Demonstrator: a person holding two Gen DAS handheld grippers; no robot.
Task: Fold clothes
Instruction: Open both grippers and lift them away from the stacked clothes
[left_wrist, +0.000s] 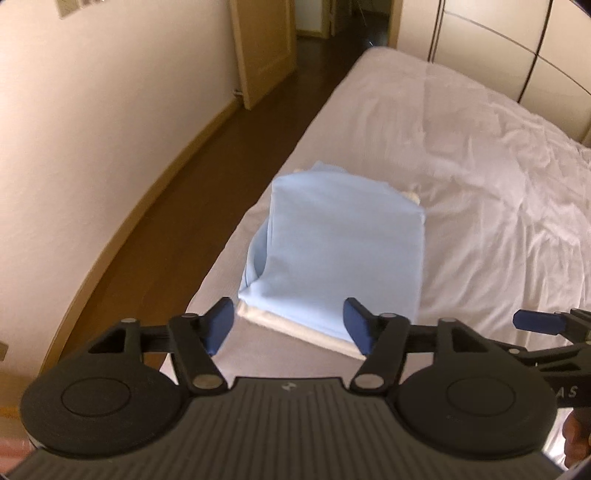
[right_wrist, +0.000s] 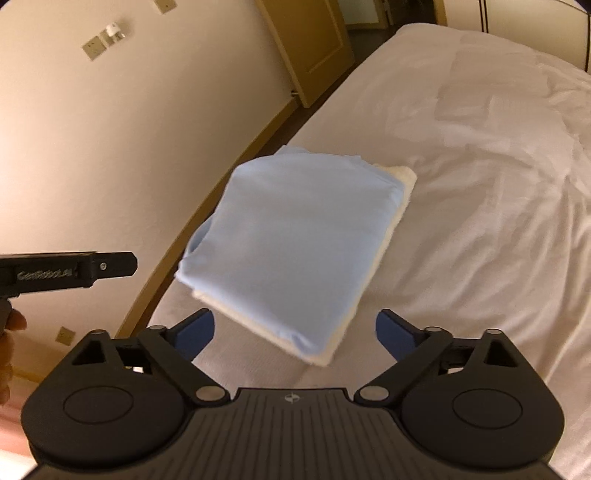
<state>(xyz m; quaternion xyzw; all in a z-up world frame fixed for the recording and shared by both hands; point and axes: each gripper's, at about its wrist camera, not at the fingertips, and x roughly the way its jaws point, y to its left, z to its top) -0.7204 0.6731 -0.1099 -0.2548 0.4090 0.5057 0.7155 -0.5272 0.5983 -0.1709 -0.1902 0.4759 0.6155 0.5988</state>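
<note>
A folded light blue garment lies on top of a folded cream one near the left edge of the bed. The same stack shows in the right wrist view, blue garment over cream garment. My left gripper hangs above the stack's near edge, open, with nothing between its blue pads. My right gripper is also open and empty, held above the near corner of the stack. The right gripper's blue fingertip pokes in at the right of the left wrist view.
The bed is covered by a wrinkled white sheet. A strip of dark wooden floor runs between bed and wall, leading to an open door. Part of the left tool and a hand show at the left edge.
</note>
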